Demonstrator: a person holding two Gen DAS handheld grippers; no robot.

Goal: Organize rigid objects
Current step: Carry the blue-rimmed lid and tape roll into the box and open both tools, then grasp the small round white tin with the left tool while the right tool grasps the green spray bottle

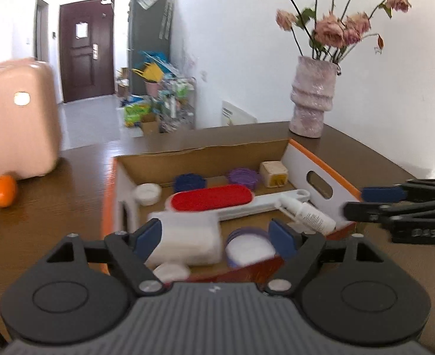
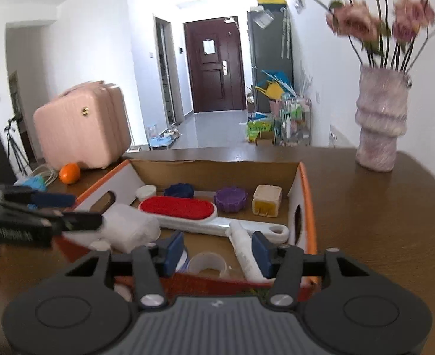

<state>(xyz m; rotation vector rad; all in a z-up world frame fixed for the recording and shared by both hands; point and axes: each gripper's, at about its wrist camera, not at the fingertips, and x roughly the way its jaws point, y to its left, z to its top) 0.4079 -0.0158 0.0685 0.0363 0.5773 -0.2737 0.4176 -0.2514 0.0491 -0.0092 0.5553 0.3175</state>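
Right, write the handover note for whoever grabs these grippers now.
Left gripper: open, empty, at the box's near edge.
Right gripper: open, empty, also at the near edge.
Cardboard box on the table holds the red lint brush, white spray bottle, charger plug, purple lid, blue lid, wrapped white bundle and small jars.
Outside: orange by the pink case.
Left: possibly the orange; cannot tell otherwise.

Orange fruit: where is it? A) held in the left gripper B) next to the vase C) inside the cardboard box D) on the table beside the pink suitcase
D: the orange fruit sits on the table by the pink suitcase, outside the cardboard box.
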